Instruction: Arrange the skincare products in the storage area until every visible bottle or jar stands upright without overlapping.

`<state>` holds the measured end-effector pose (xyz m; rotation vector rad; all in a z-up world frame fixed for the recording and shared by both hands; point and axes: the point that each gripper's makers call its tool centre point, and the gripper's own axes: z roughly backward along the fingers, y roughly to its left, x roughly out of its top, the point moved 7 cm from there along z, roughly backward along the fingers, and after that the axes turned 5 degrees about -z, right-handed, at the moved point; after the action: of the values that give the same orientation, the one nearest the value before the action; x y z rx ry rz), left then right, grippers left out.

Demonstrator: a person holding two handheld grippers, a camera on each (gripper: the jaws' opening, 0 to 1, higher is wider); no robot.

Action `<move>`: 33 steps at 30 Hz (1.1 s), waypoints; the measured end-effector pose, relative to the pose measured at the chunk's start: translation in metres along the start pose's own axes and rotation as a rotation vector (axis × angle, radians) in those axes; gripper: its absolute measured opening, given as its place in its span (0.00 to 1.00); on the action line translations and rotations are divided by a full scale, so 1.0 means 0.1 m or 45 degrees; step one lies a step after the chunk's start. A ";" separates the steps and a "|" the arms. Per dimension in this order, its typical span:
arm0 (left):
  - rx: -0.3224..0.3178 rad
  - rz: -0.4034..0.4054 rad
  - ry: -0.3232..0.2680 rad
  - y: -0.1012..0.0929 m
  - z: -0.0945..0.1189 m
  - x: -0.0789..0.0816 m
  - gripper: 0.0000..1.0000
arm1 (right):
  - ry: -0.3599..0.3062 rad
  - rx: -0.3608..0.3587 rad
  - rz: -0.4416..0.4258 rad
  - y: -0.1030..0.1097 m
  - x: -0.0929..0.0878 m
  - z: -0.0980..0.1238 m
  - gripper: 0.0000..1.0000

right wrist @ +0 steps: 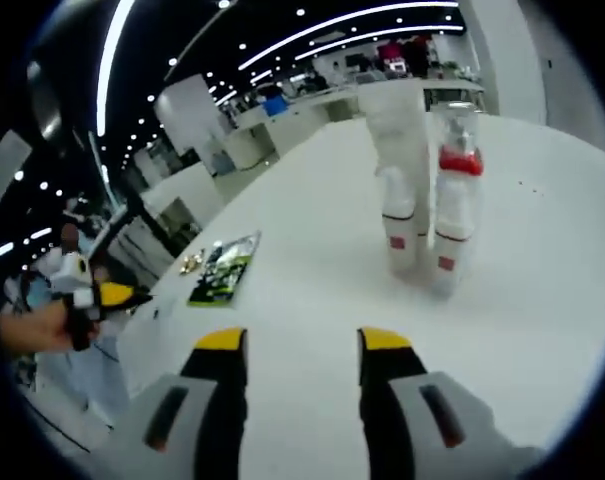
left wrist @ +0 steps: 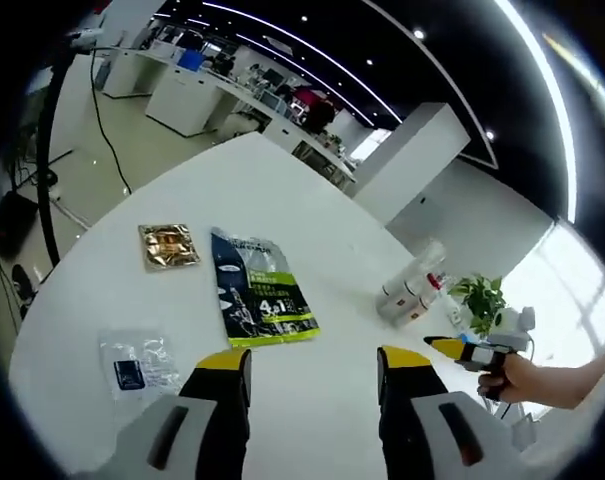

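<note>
Bottles [left wrist: 410, 290] stood clustered on the white table [left wrist: 312, 190] in the left gripper view, well beyond the green-and-dark sachet pack [left wrist: 259, 290] that lay flat nearer the camera. Beside that pack sat a gold foil packet [left wrist: 168, 246], and closer still a clear plastic packet [left wrist: 137, 364] with a dark label. The left gripper [left wrist: 311, 366] hung over bare tabletop, its yellow-tipped jaws spread apart with nothing between them. Past the bottles a small potted plant [left wrist: 479, 296] stood at the table's edge, and the right gripper [left wrist: 466, 352] came in there, held in a person's hand [left wrist: 527, 380].

From the right gripper view, the bottles [right wrist: 427, 190] stood upright and touching one another, one with a red band, straight ahead of the right gripper [right wrist: 300, 345], whose jaws were parted and empty. The sachet pack [right wrist: 225, 266] lay well to one side of the bottles, with the left gripper [right wrist: 94, 296] past it.
</note>
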<state>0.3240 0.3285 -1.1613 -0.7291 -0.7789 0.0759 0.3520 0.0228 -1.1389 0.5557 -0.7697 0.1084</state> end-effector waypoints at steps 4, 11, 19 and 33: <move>0.019 0.015 0.019 0.15 -0.14 0.07 0.52 | 0.036 0.045 0.012 0.21 0.04 -0.27 0.42; 0.034 0.045 0.020 0.34 -0.27 0.18 0.52 | 0.119 0.134 0.055 0.53 0.11 -0.79 0.42; 0.028 0.064 0.073 0.45 -0.42 0.22 0.51 | 0.195 0.177 -0.004 0.71 0.15 -1.34 0.42; -0.067 0.124 0.133 0.50 -0.56 0.26 0.38 | 0.325 0.217 -0.072 0.79 0.01 -1.70 0.34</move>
<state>0.3895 0.3430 -1.2036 -0.8148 -0.6476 0.1046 0.4365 0.1770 -1.2031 0.7093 -0.4986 0.1901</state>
